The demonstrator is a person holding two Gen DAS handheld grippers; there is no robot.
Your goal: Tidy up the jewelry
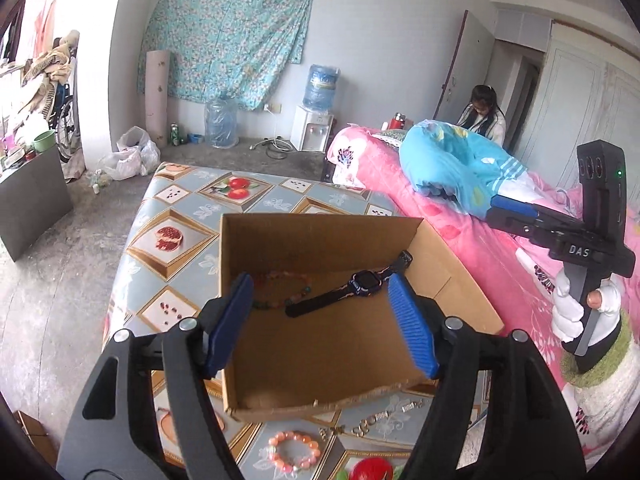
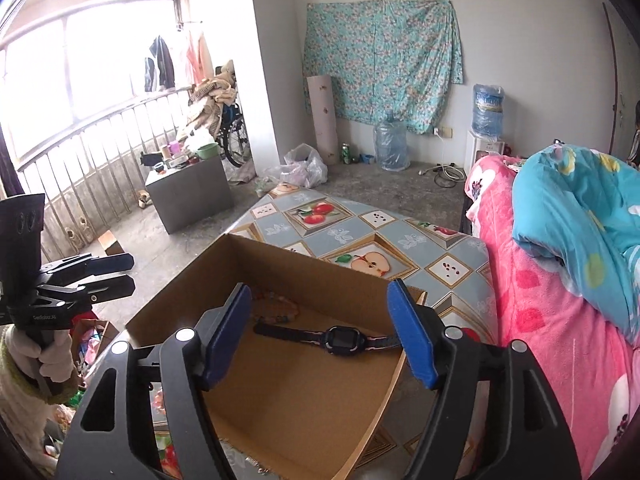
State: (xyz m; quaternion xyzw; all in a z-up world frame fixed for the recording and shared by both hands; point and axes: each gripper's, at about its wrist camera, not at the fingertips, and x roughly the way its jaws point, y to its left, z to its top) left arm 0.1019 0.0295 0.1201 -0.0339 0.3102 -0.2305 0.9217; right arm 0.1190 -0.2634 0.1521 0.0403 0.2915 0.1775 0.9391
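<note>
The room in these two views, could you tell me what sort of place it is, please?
Most likely a lived-in bedroom at home: a bed with a pink blanket, a water dispenser by the wall, and laundry hanging at the window.

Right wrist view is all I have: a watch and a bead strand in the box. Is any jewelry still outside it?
Observer: Yes. A pink bead bracelet lies on the tablecloth, in front of the box's near wall.
Operator: Anything else there?
Observer: Small silver pieces, springs and rings, lie to the right of it along the same wall.
Operator: Is the left gripper free?
Observer: The left gripper is open above the box, with nothing between its fingers.
</note>
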